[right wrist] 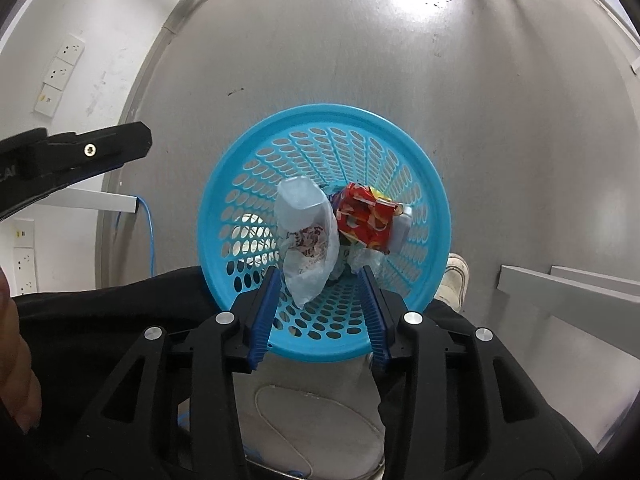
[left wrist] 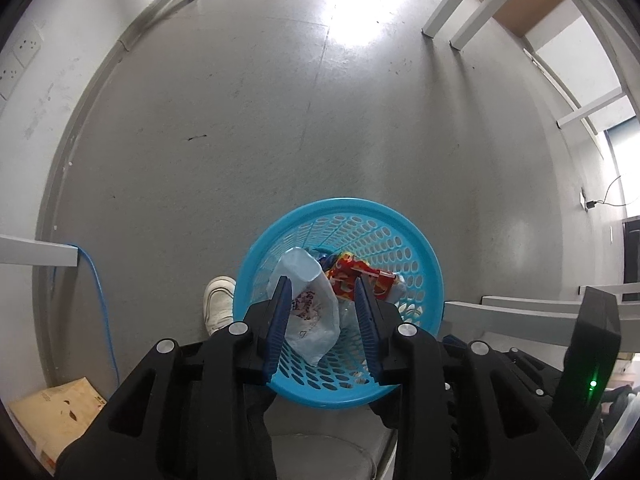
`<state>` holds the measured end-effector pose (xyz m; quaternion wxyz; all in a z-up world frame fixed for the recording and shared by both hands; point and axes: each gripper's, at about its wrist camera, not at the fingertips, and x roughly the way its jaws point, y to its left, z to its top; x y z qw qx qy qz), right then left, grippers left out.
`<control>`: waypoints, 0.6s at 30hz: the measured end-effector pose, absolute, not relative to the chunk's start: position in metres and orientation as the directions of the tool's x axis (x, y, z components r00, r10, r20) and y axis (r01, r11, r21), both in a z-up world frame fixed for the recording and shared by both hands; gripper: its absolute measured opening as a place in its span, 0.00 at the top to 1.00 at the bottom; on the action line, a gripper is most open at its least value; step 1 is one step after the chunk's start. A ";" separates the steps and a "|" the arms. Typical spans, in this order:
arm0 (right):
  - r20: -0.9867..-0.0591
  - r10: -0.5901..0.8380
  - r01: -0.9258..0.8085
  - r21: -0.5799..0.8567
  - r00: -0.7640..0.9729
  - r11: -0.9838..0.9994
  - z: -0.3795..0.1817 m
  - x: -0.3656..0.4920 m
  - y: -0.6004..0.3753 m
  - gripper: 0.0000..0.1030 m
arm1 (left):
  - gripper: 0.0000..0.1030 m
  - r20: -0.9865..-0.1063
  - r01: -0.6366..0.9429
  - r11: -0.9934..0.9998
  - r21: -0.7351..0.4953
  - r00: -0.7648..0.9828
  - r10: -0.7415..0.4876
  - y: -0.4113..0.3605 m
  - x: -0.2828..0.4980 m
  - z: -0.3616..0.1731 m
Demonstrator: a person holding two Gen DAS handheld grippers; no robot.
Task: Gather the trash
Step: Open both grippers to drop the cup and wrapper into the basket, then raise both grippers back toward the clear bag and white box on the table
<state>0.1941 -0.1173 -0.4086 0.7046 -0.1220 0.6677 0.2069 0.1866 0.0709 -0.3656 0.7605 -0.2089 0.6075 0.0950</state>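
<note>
A round blue perforated basket [left wrist: 340,202] [right wrist: 320,109] stands on the grey floor below both grippers. Inside lie a crumpled white plastic bag [left wrist: 310,312] [right wrist: 308,236], a red snack wrapper [left wrist: 348,274] [right wrist: 366,216], some clear plastic [right wrist: 362,258] and a small white piece [right wrist: 402,226]. My left gripper [left wrist: 321,282] hangs over the basket with its blue pads apart and nothing pressed between them. My right gripper [right wrist: 320,271] also points down over the basket's near rim, open and empty. In the right wrist view, a black part of the left gripper's body [right wrist: 80,152] shows at the left.
A white shoe [left wrist: 218,304] [right wrist: 454,280] stands beside the basket. A blue cable [left wrist: 100,300] runs along the wall, near a cardboard box [left wrist: 56,412]. White furniture legs [left wrist: 452,12] stand at the far right, grey boards [right wrist: 560,296] at the right. A hand [right wrist: 16,360] is at the left edge.
</note>
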 end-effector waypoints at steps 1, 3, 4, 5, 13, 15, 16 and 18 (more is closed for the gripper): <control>-0.991 0.128 -0.452 0.103 0.024 0.886 -0.407 0.193 -0.117 0.62 | 0.69 -0.963 -0.402 0.893 -0.204 0.245 -0.110 0.073 0.186 -0.365; -0.992 0.125 -0.446 0.101 0.025 0.889 -0.404 0.189 -0.120 0.62 | 0.65 -0.966 -0.397 0.897 -0.194 0.237 -0.104 0.074 0.184 -0.366; -0.993 0.117 -0.450 0.093 0.025 0.888 -0.402 0.185 -0.121 0.61 | 0.63 -0.970 -0.386 0.905 -0.177 0.226 -0.093 0.073 0.183 -0.366; -0.994 0.103 -0.460 0.079 0.029 0.885 -0.401 0.182 -0.122 0.60 | 0.62 -0.973 -0.382 0.911 -0.154 0.221 -0.072 0.072 0.182 -0.365; -0.989 0.113 -0.461 0.057 0.094 0.886 -0.372 0.165 -0.142 0.53 | 0.53 -0.968 -0.414 0.902 -0.122 0.249 -0.017 0.072 0.155 -0.345; -0.987 0.119 -0.486 0.051 0.109 0.872 -0.365 0.156 -0.141 0.50 | 0.47 -0.965 -0.404 0.906 -0.125 0.263 -0.016 0.068 0.147 -0.337; -0.985 0.121 -0.499 0.046 0.119 0.866 -0.360 0.150 -0.141 0.48 | 0.45 -0.960 -0.399 0.907 -0.133 0.279 -0.018 0.066 0.142 -0.332; -0.982 0.132 -0.511 0.046 0.134 0.858 -0.352 0.141 -0.143 0.46 | 0.43 -0.955 -0.388 0.910 -0.145 0.297 -0.025 0.062 0.134 -0.325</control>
